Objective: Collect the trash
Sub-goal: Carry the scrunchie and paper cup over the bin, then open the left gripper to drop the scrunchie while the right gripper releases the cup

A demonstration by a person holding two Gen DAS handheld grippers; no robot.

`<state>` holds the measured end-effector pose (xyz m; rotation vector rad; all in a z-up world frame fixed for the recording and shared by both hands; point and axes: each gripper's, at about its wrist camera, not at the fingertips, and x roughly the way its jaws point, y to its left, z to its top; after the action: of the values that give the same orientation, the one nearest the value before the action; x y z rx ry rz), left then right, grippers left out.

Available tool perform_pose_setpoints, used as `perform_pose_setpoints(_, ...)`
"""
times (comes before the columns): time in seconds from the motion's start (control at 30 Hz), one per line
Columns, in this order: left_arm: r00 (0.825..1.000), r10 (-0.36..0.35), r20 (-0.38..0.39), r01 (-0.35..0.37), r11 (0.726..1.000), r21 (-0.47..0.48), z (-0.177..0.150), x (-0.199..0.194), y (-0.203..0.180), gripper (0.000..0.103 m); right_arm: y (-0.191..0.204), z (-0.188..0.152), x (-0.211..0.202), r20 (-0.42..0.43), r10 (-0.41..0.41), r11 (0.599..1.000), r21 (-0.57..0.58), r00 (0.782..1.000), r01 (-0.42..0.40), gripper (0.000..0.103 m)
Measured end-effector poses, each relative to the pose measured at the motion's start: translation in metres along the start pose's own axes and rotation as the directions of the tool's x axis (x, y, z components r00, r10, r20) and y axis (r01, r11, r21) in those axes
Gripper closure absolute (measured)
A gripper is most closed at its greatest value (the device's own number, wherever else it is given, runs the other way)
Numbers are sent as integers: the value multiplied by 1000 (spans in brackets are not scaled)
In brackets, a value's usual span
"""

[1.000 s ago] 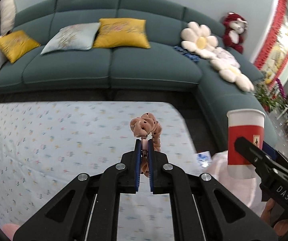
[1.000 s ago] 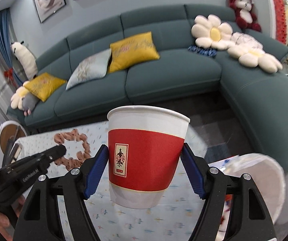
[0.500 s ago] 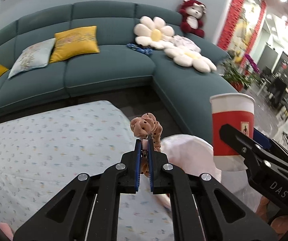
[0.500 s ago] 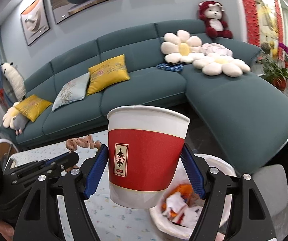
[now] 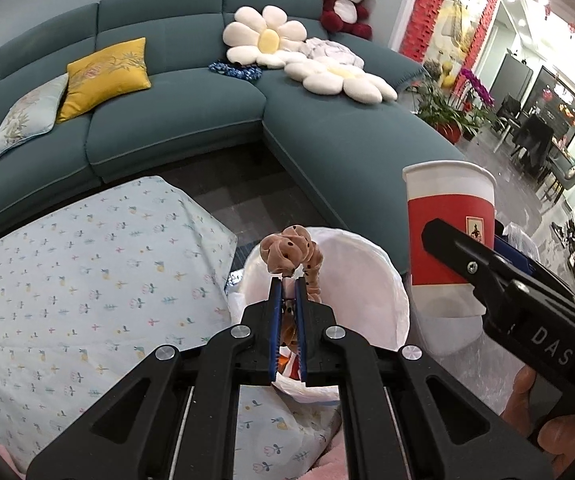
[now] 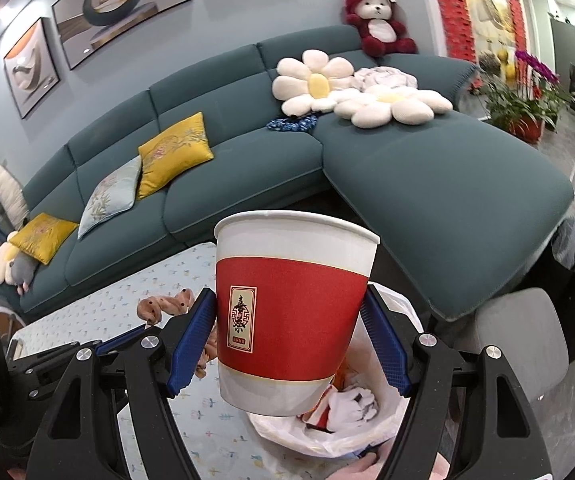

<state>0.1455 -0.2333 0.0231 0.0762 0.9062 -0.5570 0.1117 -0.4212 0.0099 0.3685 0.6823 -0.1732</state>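
My left gripper (image 5: 288, 286) is shut on a tan dotted scrunchie (image 5: 291, 250), which it holds over the mouth of a white-lined trash bin (image 5: 371, 280). The scrunchie (image 6: 163, 304) and the left gripper also show at the lower left of the right wrist view. My right gripper (image 6: 289, 312) is shut on an upright red and white paper cup (image 6: 287, 312), above the trash bin (image 6: 367, 436) that holds crumpled paper and wrappers. In the left wrist view the cup (image 5: 447, 224) hangs to the right of the bin.
A table with a flowered cloth (image 5: 87, 280) lies left of the bin. A teal corner sofa (image 5: 327, 136) with cushions and a red plush bear runs behind. A grey seat (image 6: 523, 328) stands at the right, and a hand (image 5: 543, 424) grips the right tool.
Both grippers have swept to the right, off the table, and now hang over the trash bin. Scrunchie and cup stay gripped as before.
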Motion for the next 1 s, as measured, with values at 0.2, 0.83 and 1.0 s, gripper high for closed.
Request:
perform_pose_setpoints(0.2,999,-6,-32,6,1000,18,-9,13,-12,96,-7,-10,5,-15,-33,999,-17,999,33,33)
perform_pose_setpoints(0.83,999,-7,-47,9,999,49,-18,25,-29,67,-21,-15,17,-53,-51,999,8,997,51,30)
perform_pose_setpoints(1.0,999,-2,-33,4,998,64,-17,23,-33,61,-21,-12,17,-51,-52,999,16,997,52,30)
